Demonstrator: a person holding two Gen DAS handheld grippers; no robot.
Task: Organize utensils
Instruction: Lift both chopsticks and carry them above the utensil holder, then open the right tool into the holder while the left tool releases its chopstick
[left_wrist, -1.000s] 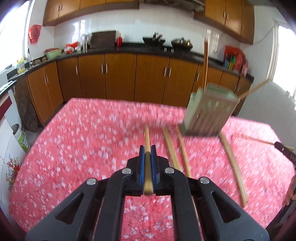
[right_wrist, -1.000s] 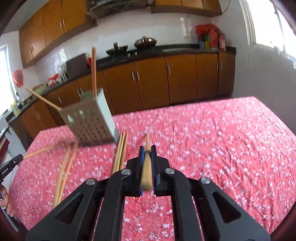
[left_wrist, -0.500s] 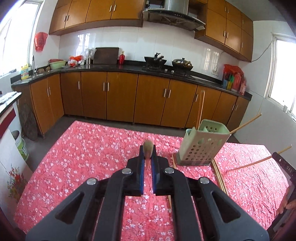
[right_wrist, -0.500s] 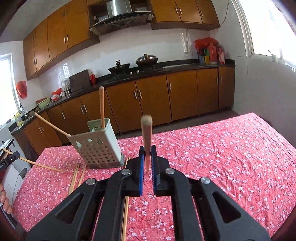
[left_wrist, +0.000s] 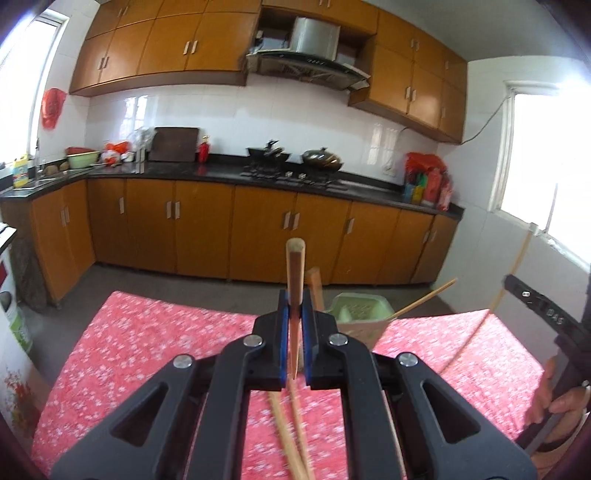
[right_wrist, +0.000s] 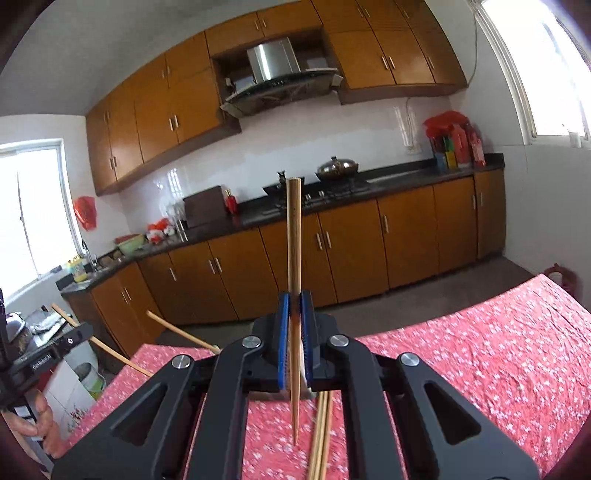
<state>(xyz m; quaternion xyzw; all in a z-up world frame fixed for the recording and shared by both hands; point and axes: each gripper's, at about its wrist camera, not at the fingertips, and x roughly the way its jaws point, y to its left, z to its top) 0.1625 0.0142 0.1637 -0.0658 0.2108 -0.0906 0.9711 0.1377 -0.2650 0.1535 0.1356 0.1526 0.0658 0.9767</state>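
My left gripper is shut on a wooden chopstick that stands upright between the blue pads. The pale green utensil holder is just behind it to the right, with two chopsticks leaning out. My right gripper is shut on another chopstick, held upright with its thin tip pointing down. Loose chopsticks lie on the red floral tablecloth below both grippers, in the left wrist view and in the right wrist view. The holder is hidden behind the right gripper.
The other gripper and its hand show at the right edge of the left wrist view and at the left edge of the right wrist view. Kitchen cabinets stand beyond the table's far edge.
Both grippers have lifted off the table and tilted up, so each chopstick now stands upright. The views have swung up from the tablecloth to the kitchen. The holder now sits close behind the left gripper.
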